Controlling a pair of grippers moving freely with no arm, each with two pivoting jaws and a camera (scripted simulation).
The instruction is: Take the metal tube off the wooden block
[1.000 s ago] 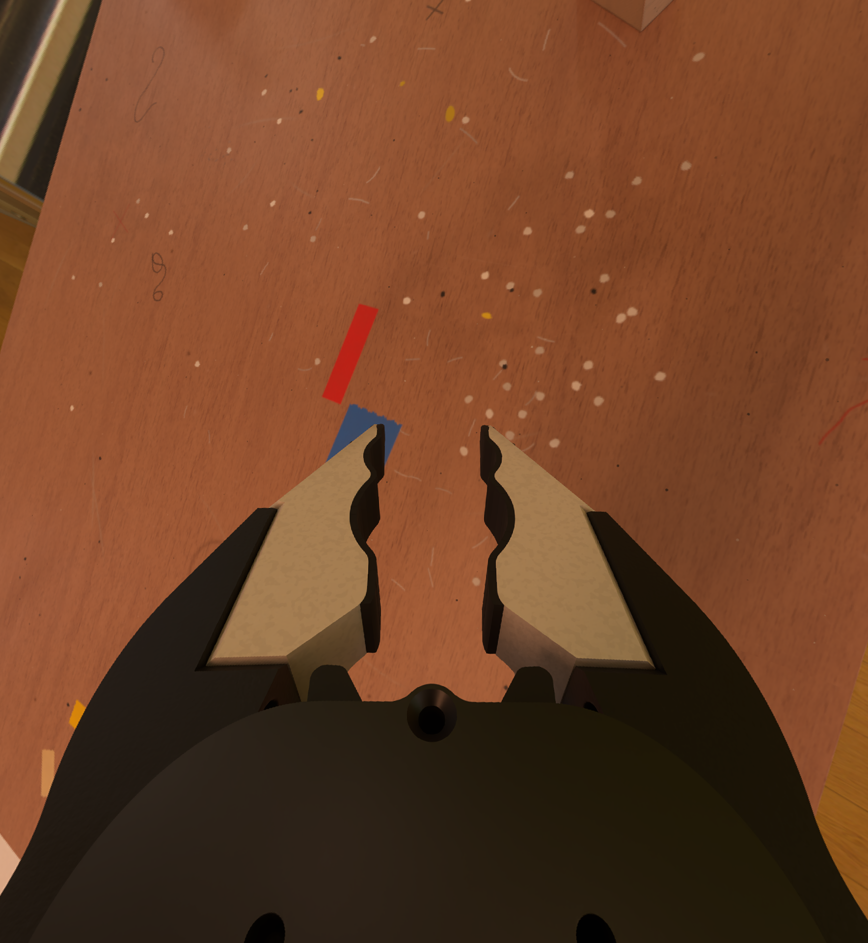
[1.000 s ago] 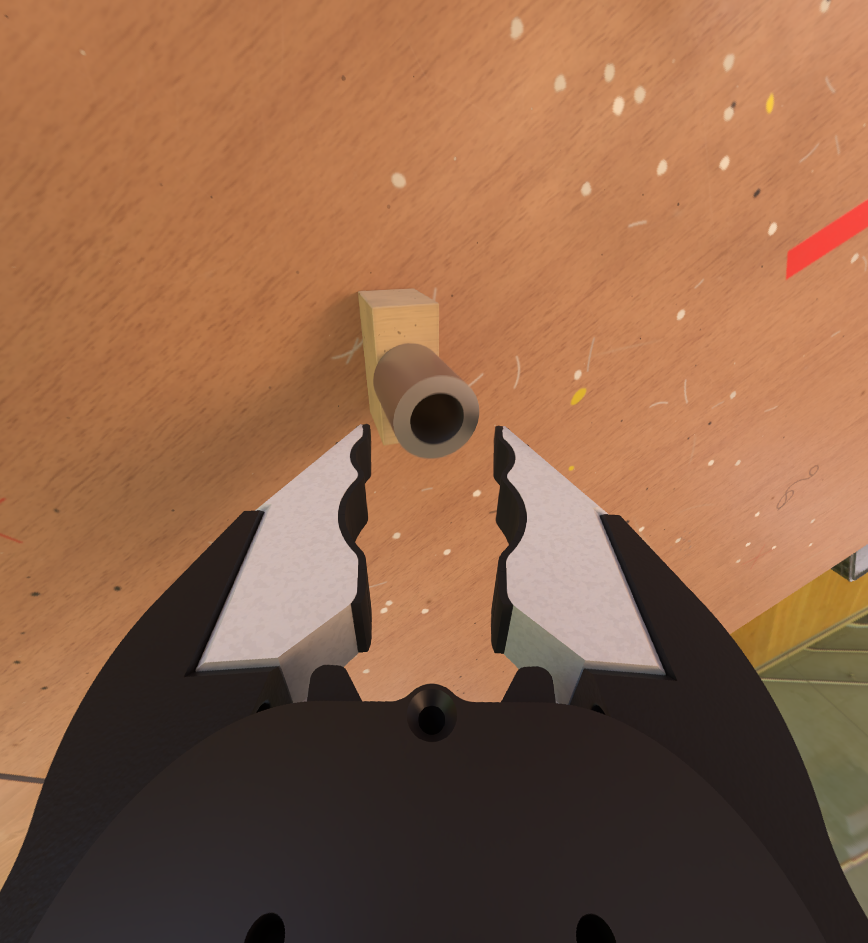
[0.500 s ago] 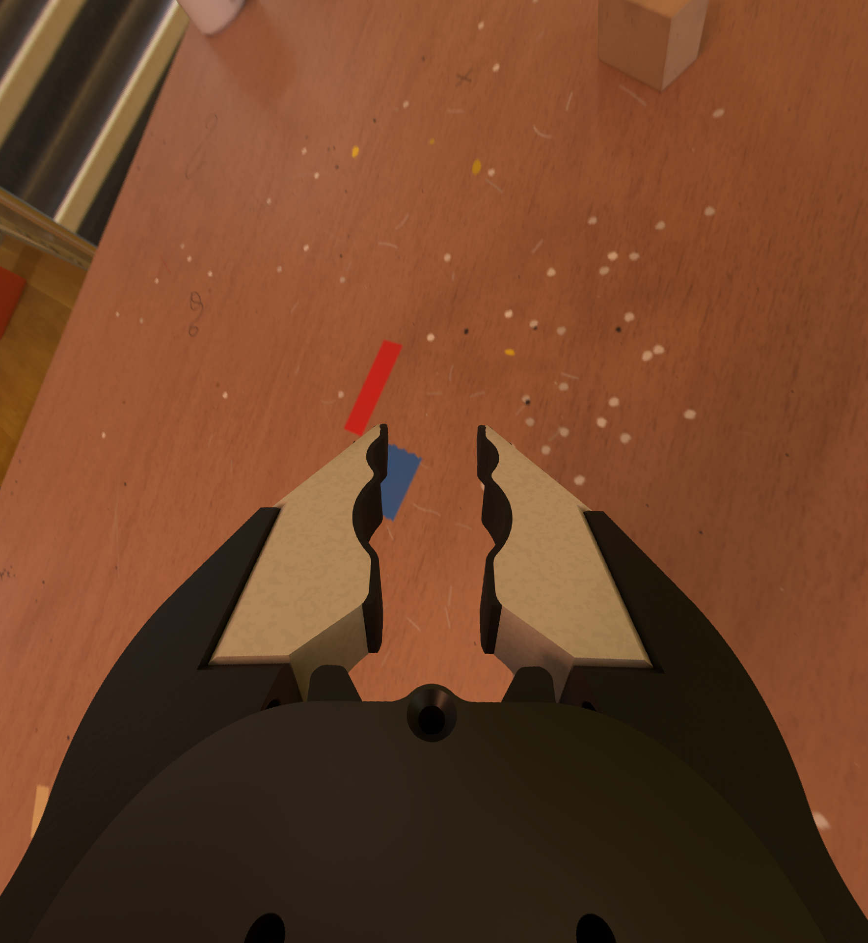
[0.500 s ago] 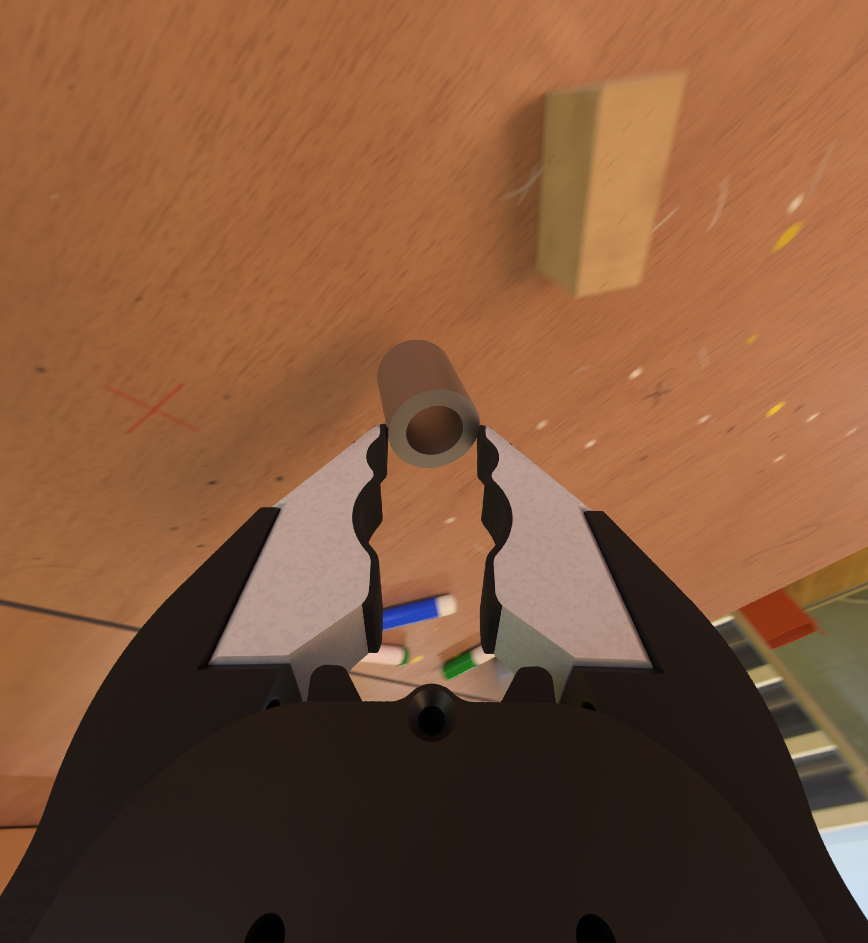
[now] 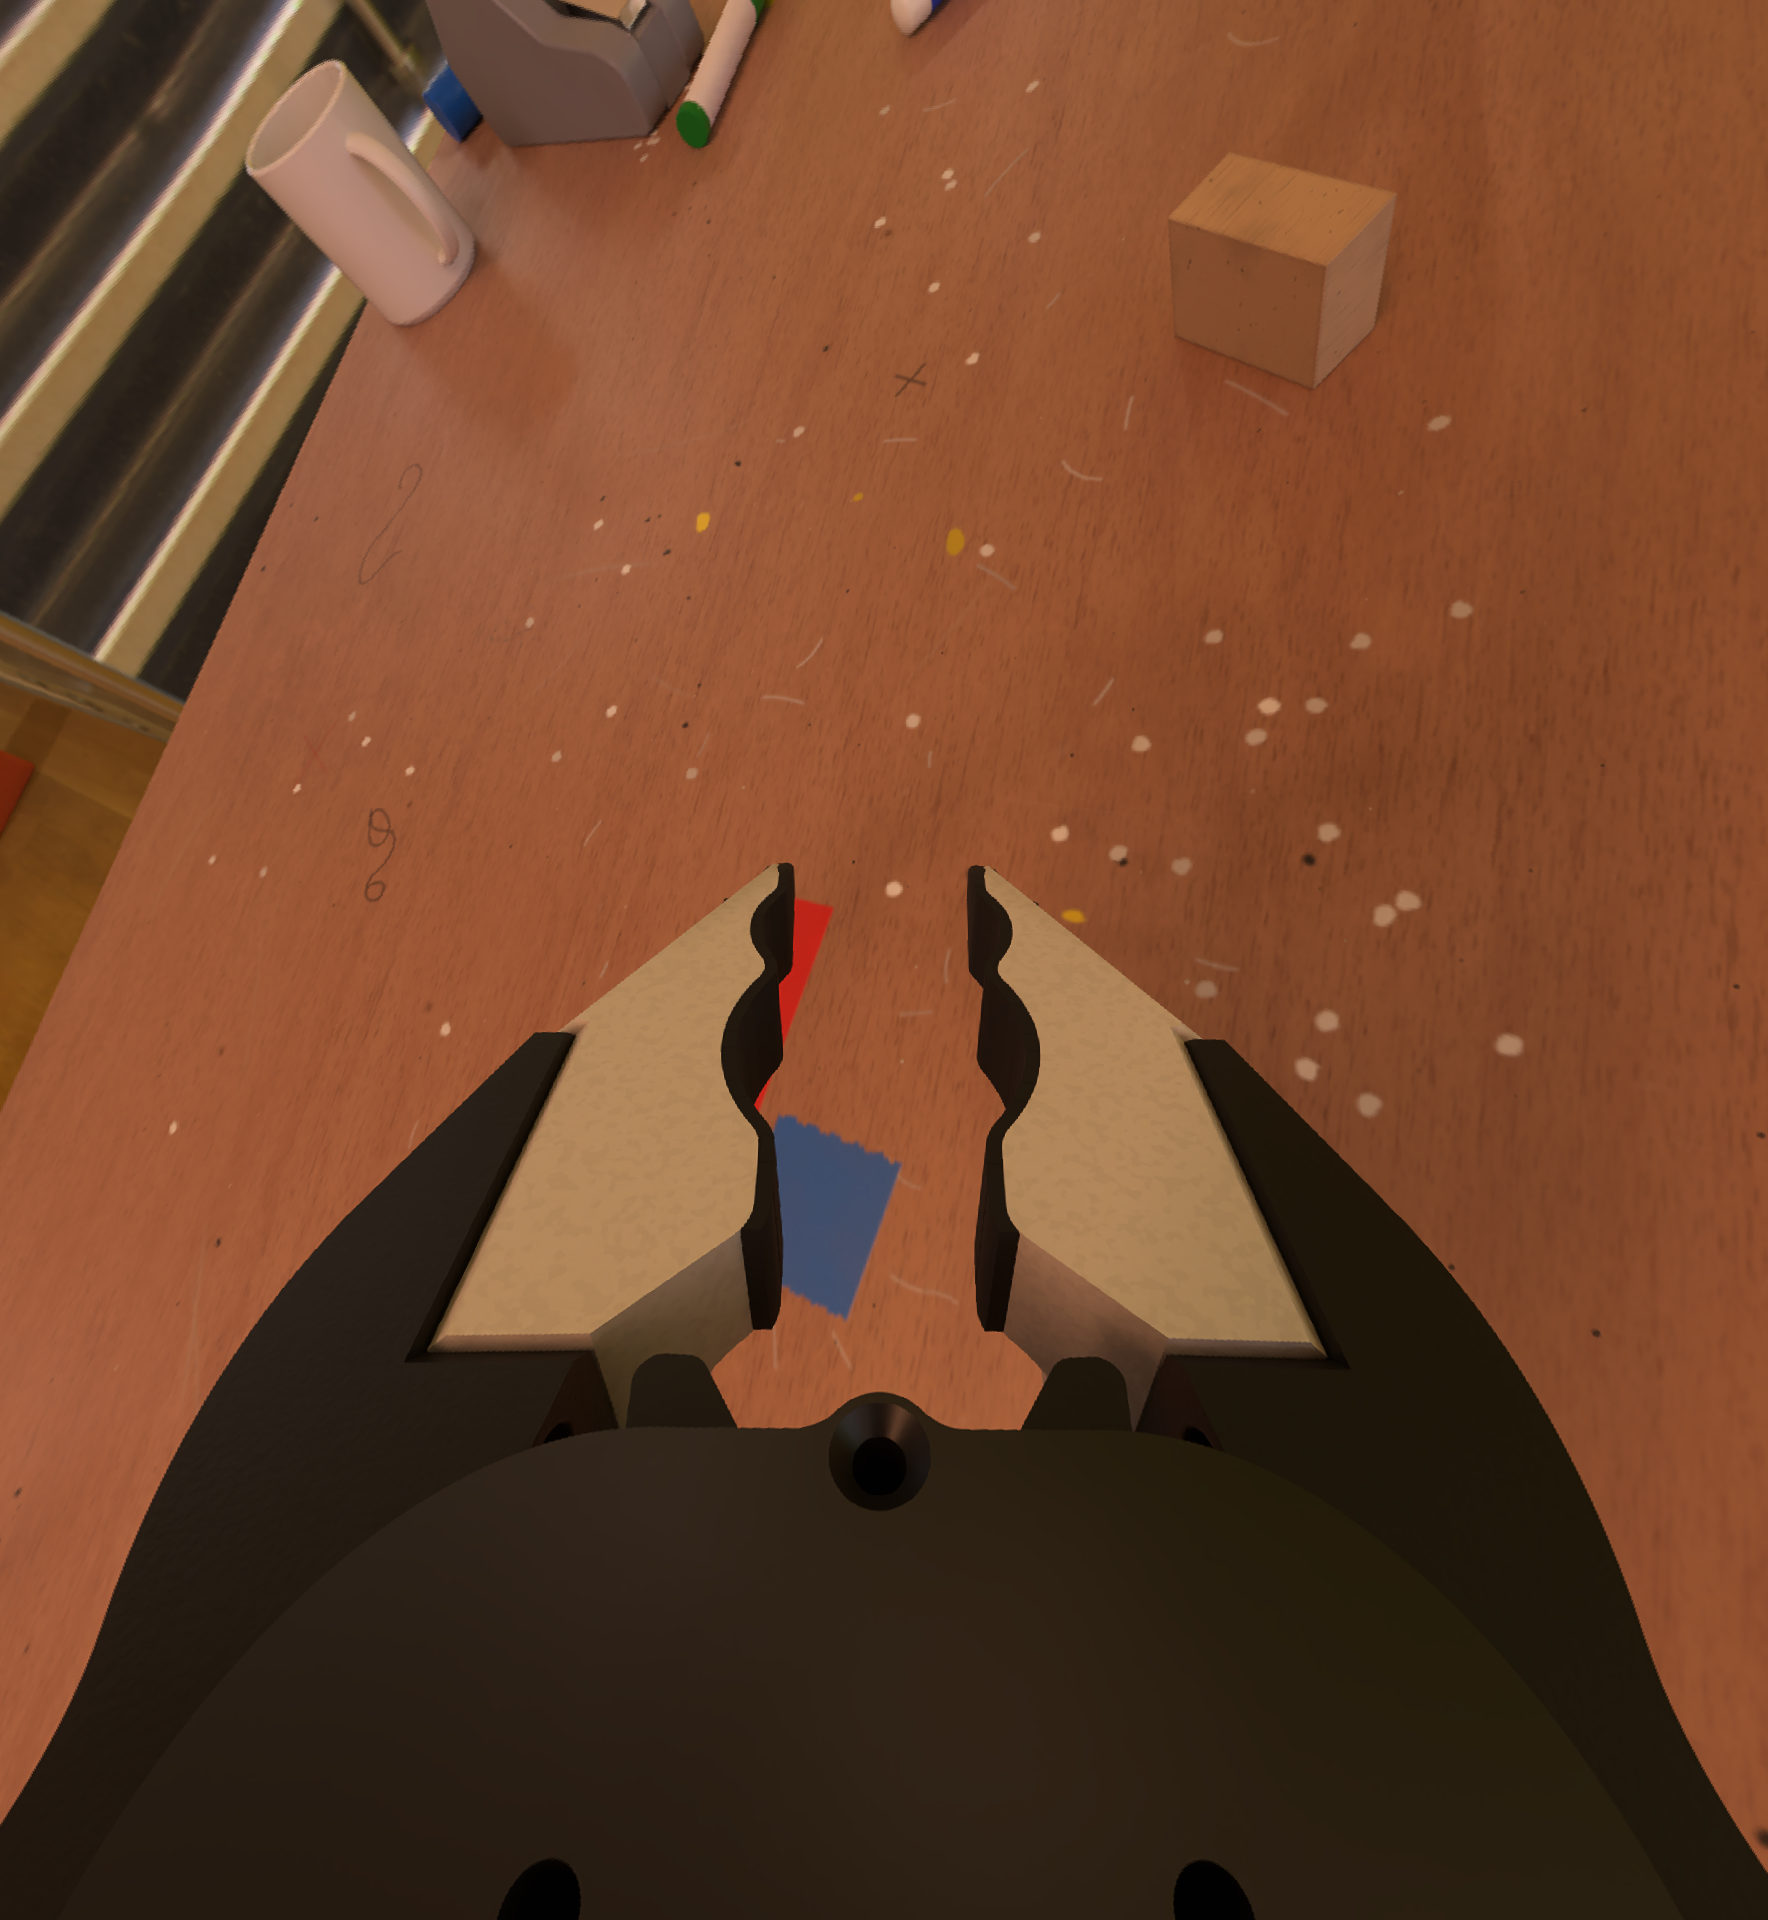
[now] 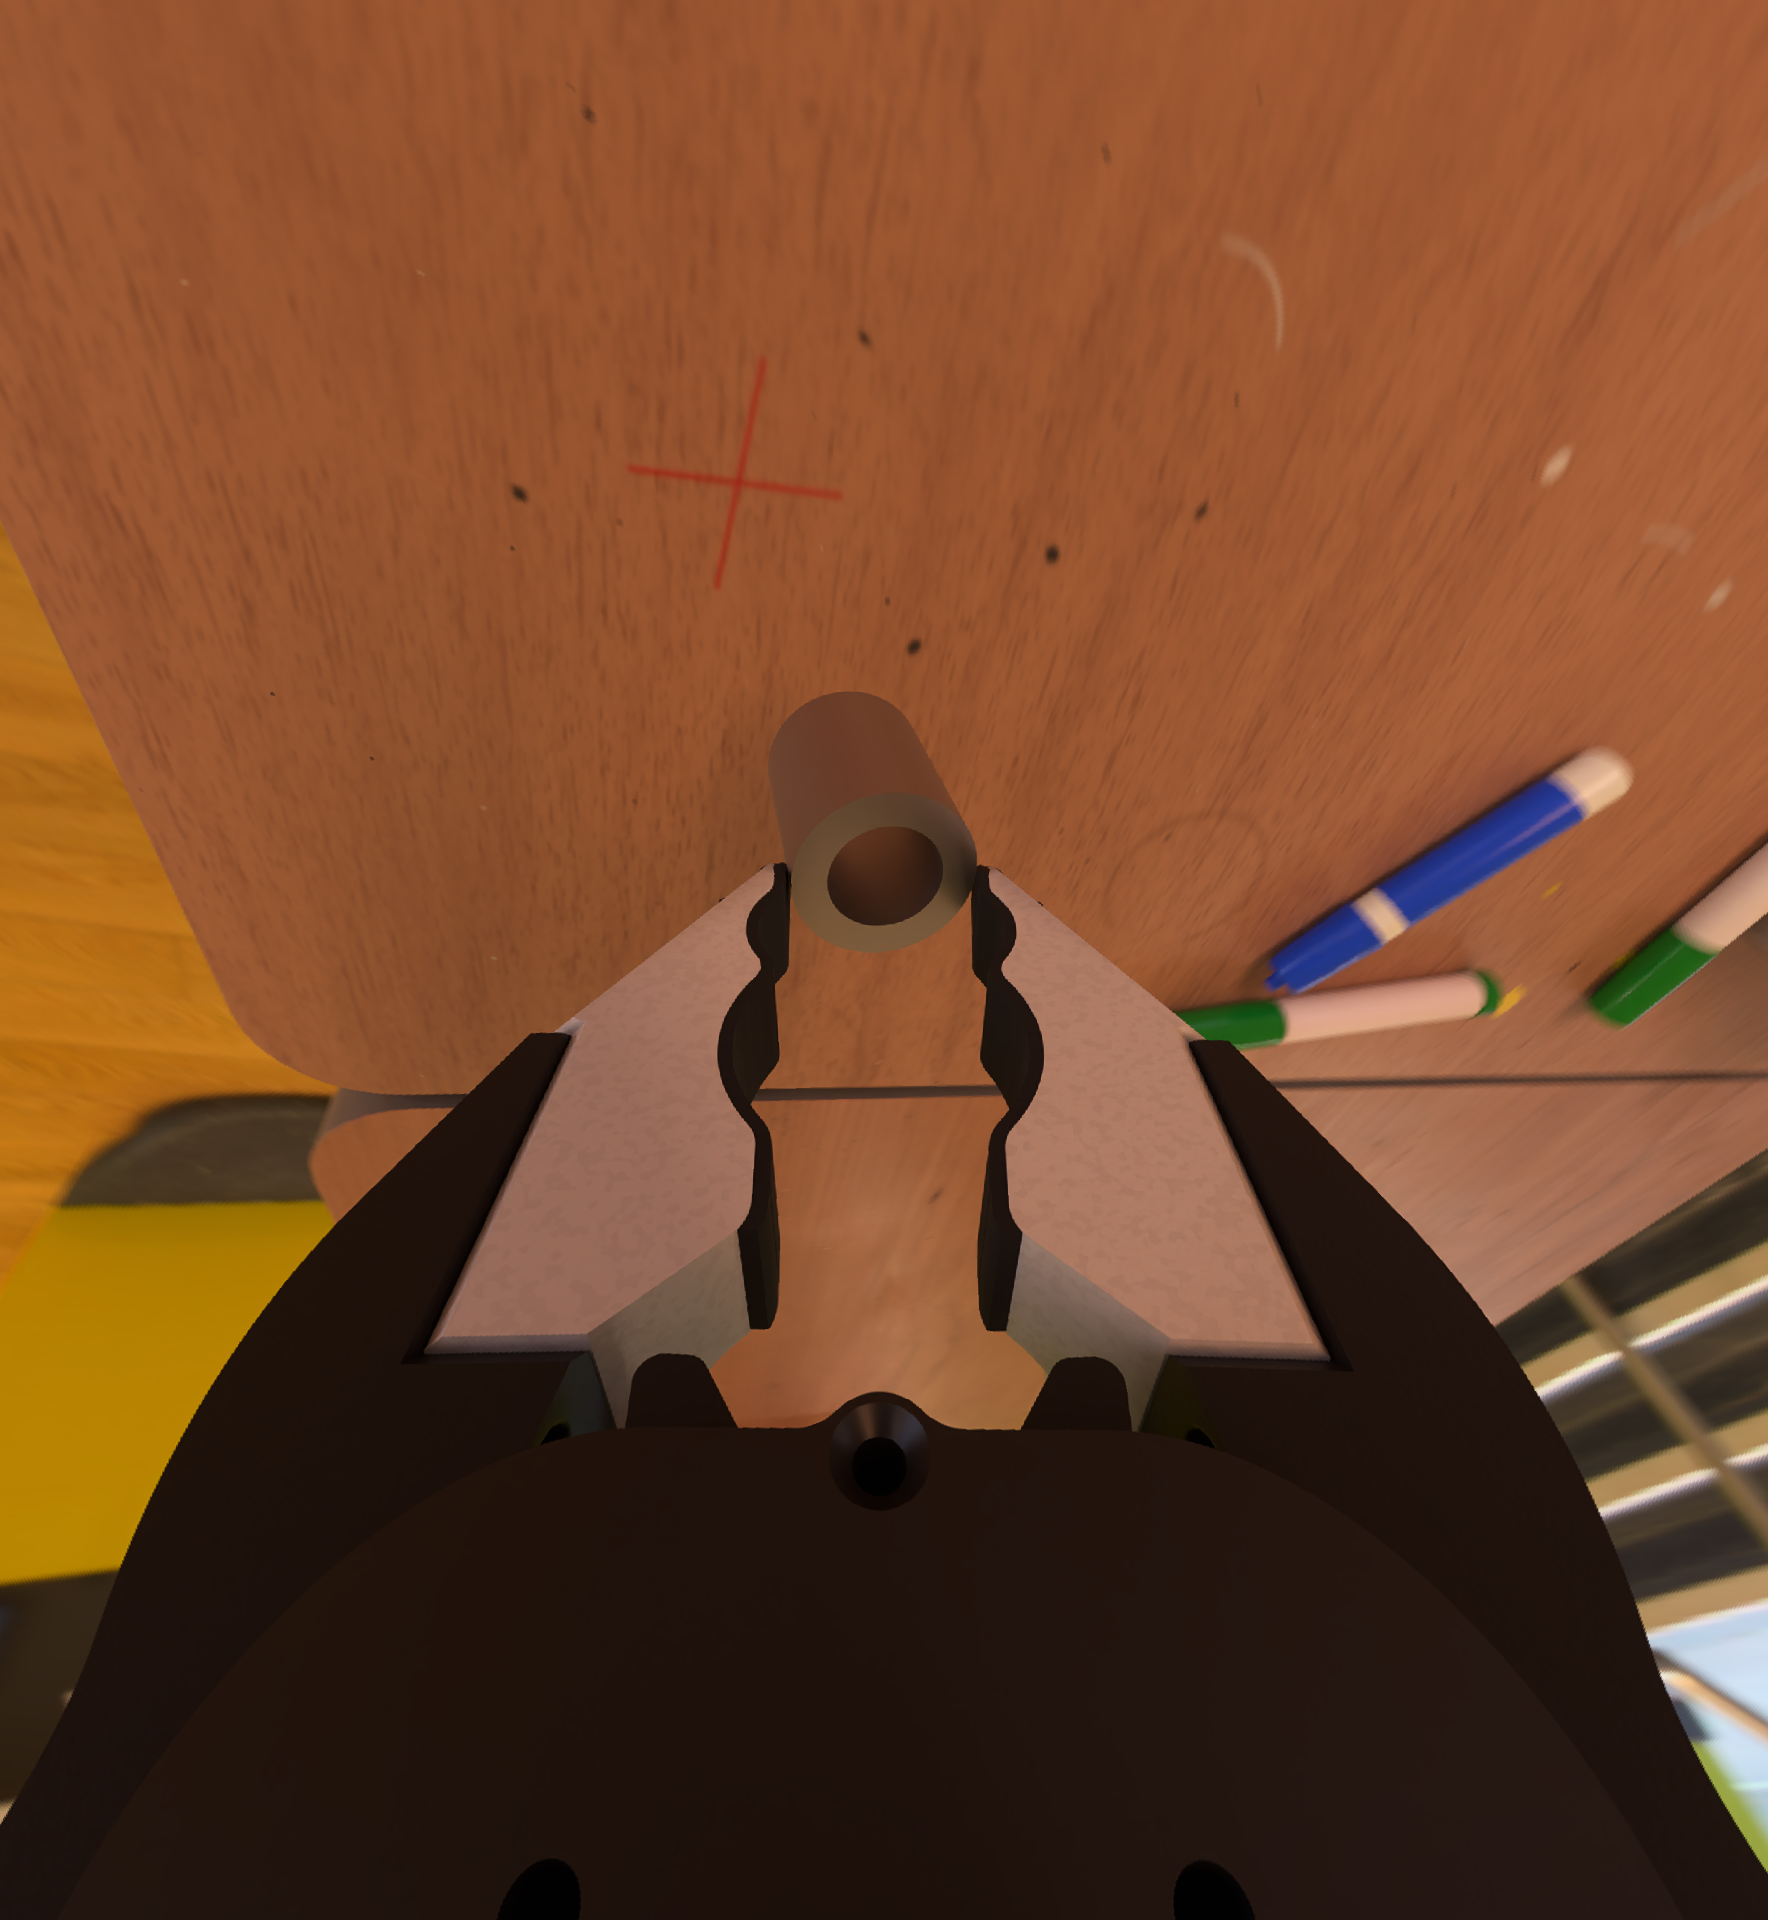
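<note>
Metal tube (image 6: 875, 831) pinched at its near open end between the tips of the right hand-held gripper (image 6: 878, 883), jaws clamped on it, tube pointing away from the camera and held above the table (image 6: 340, 416), bore facing the lens. Wooden block (image 5: 1280, 268) sits alone on the table (image 5: 1482, 1143) in the left wrist view, far right of that frame, top bare, well apart from the tube. Left hand-held gripper (image 5: 878, 883) has jaws apart, holding nothing, hovering over a red tape strip (image 5: 802, 961) and a blue tape patch (image 5: 830, 1216) stuck to the table. Beyond the tube in the right wrist view: thin red cross mark (image 6: 740, 480) drawn on the table, blue marker (image 6: 1451, 868) and two green-capped markers (image 6: 1337, 1010) (image 6: 1711, 940) lying at right near the table edge. Left wrist view far end: white mug (image 5: 360, 197) at the table's left edge, grey tape dispenser (image 5: 568, 68) just beside it, a green-capped marker (image 5: 716, 73) touching or nearly touching the dispenser. Writing on the table: small pencil scribbles (image 5: 378, 854) and a small pencil cross (image 5: 909, 379), too faint to make out as words. No brand marks or labels legible on the markers, mug or dispenser. White and yellow paint flecks (image 5: 1264, 717) scattered across the table.
</note>
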